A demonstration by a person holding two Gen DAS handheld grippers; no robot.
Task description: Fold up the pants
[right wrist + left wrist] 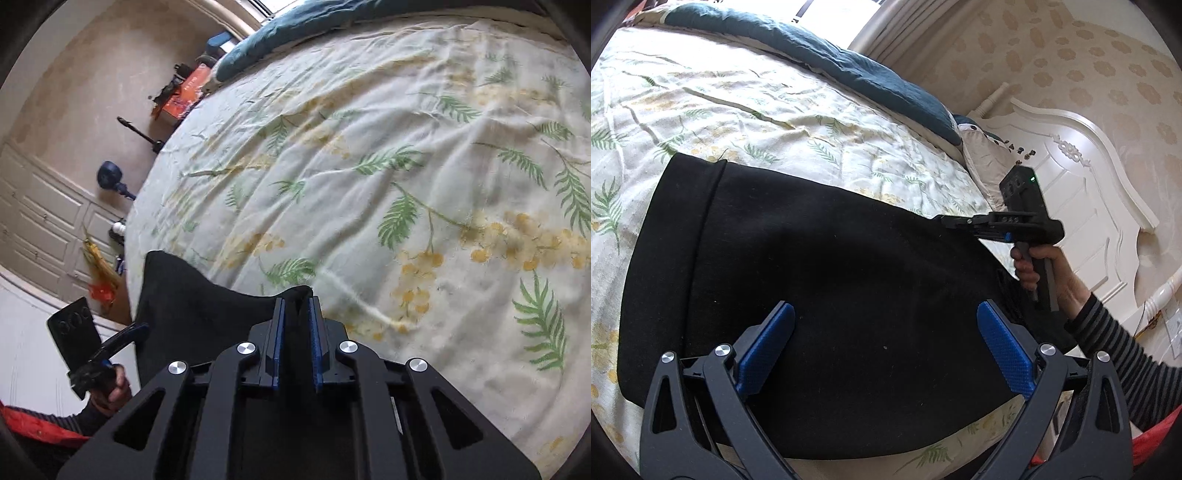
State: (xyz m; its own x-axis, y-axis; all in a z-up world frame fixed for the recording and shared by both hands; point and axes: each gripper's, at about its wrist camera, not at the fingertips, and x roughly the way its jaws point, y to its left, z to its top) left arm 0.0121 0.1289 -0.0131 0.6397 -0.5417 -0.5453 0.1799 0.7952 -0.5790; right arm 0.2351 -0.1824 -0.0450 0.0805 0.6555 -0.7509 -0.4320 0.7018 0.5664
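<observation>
Black pants (820, 288) lie folded on the floral bed sheet (746, 110). My left gripper (886, 343) is open and hovers just above the middle of the pants, with its blue pads (764, 350) spread wide. My right gripper (955, 221) is shut on the pants' far right edge. In the right wrist view the right gripper (295, 306) pinches a fold of the black cloth (192, 306) between its blue pads. The left gripper (125, 336) shows at the lower left of that view, held by a hand.
A dark teal blanket (827, 62) lies along the far side of the bed. A white carved headboard (1082, 173) stands at the right. Pillows (982, 155) lie against it. In the right wrist view, white cabinets (40, 210) and floor clutter (184, 92) are beside the bed.
</observation>
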